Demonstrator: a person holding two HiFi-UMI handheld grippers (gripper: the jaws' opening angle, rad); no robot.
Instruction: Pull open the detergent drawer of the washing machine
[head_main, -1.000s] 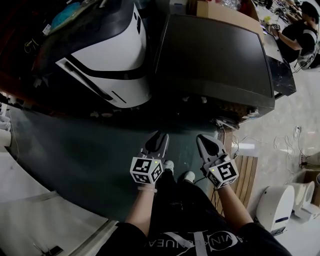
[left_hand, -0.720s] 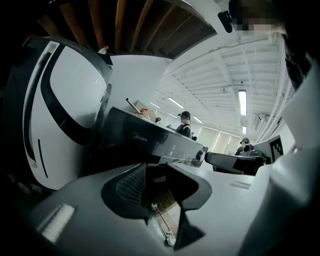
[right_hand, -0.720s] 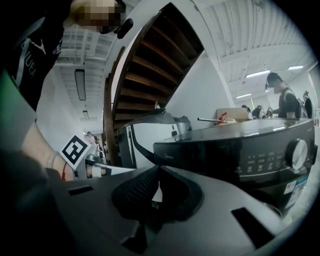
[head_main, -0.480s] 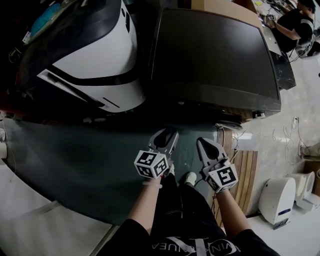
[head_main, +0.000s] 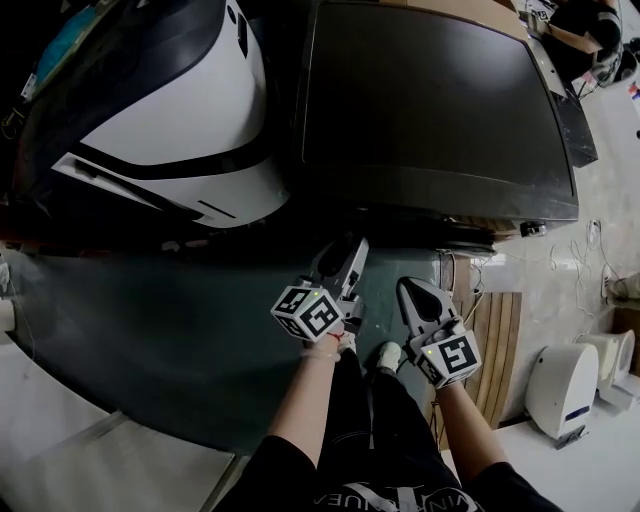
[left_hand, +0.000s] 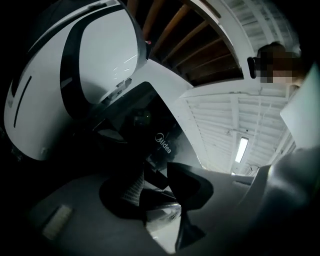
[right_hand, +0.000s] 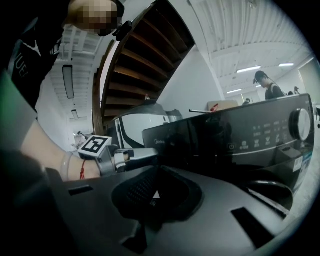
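The dark washing machine (head_main: 430, 110) stands ahead of me; its glossy front panel (right_hand: 235, 137) carries a dial (right_hand: 300, 124) at the right and a brand print (left_hand: 163, 143) at the left end. The drawer's outline is lost in the dark. My left gripper (head_main: 345, 262) points level at that left end, rolled over, a short way off the panel. Its jaws are opening, with nothing between them (left_hand: 159, 187). It also shows in the right gripper view, where the left gripper (right_hand: 152, 155) reaches toward the panel. My right gripper (head_main: 420, 295) hangs lower and further back, shut and empty (right_hand: 156, 192).
A white-and-black machine (head_main: 170, 120) stands close on the left. The floor is dark green (head_main: 180, 330). At the right are a wooden pallet (head_main: 495, 340), loose cables (head_main: 580, 270) and a white appliance (head_main: 560, 385). A wooden staircase (right_hand: 145, 60) rises behind, and a person (right_hand: 270, 87) stands far off.
My left gripper has moved forward toward the washer's front, rolled over and spread its jaws a little. The right gripper has sunk slightly.
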